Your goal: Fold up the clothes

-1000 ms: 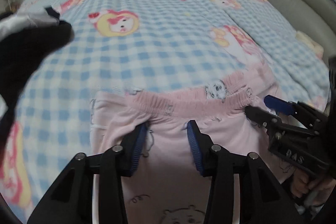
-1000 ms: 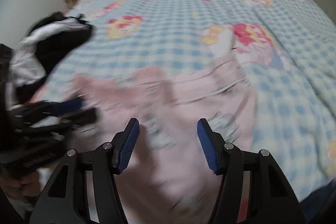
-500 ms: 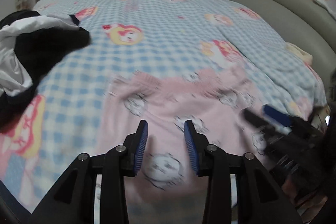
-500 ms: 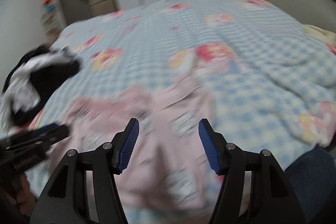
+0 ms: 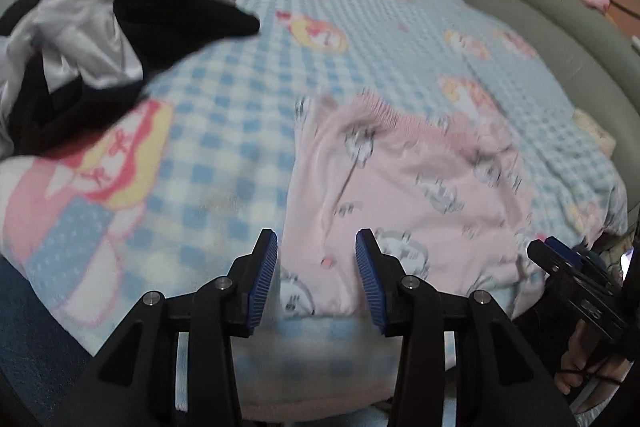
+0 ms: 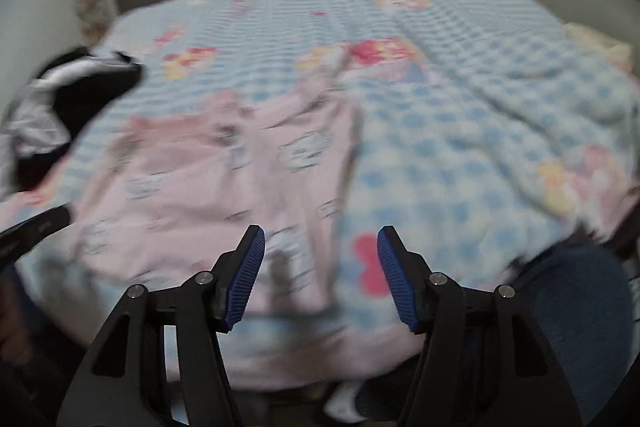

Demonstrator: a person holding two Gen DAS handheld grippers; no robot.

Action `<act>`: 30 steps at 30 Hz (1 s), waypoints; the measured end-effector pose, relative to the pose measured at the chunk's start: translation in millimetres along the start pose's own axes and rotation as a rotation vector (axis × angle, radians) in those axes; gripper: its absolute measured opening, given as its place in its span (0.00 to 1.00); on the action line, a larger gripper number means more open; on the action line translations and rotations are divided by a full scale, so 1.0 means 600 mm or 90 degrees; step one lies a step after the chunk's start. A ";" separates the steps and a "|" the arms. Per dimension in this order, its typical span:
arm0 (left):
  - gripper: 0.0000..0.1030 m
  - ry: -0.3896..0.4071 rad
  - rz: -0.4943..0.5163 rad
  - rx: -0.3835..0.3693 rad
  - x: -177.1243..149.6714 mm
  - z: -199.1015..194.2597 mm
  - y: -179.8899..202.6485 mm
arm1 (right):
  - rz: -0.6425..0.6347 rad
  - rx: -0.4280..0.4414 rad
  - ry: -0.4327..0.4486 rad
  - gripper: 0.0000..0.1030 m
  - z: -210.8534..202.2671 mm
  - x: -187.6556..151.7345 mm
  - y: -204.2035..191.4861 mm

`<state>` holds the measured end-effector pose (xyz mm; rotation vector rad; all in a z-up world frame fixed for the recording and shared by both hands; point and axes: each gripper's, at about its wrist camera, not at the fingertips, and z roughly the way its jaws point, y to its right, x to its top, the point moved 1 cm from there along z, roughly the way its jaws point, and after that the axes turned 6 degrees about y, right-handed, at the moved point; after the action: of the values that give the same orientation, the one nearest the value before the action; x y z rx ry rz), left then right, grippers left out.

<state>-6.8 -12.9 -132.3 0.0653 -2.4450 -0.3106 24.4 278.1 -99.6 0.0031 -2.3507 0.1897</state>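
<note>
Pink printed garment (image 5: pixel 404 183) lies spread ahead of both tools on the checked blanket (image 5: pixel 240 99), left gripper (image 5: pixel 316 275) and right gripper (image 6: pixel 320 271) both agape, empty; risk: soft blanket pinched along with cloth, dragging the fold askew; no legible writing.

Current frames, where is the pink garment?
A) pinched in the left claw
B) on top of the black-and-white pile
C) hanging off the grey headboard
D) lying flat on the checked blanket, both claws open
D: the pink garment lies spread on the checked blanket, with the left claw and right claw both open and empty.
</note>
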 end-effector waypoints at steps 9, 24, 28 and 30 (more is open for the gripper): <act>0.41 -0.029 -0.045 0.055 -0.014 0.003 -0.044 | 0.043 -0.043 -0.080 0.57 0.049 -0.029 0.020; 0.39 -0.056 -0.110 -0.053 -0.025 -0.001 -0.069 | 0.075 -0.008 -0.076 0.57 0.024 -0.031 0.035; 0.33 -0.073 -0.107 -0.101 -0.026 0.018 -0.058 | 0.065 0.013 -0.099 0.56 0.035 -0.043 0.024; 0.14 -0.071 -0.111 -0.104 -0.024 0.021 -0.057 | 0.074 0.032 -0.105 0.40 0.038 -0.046 0.024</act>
<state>-4.3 -41.5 -158.6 0.1948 -2.5183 -0.6053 27.0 287.9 -137.2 -0.0976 -2.5116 0.3171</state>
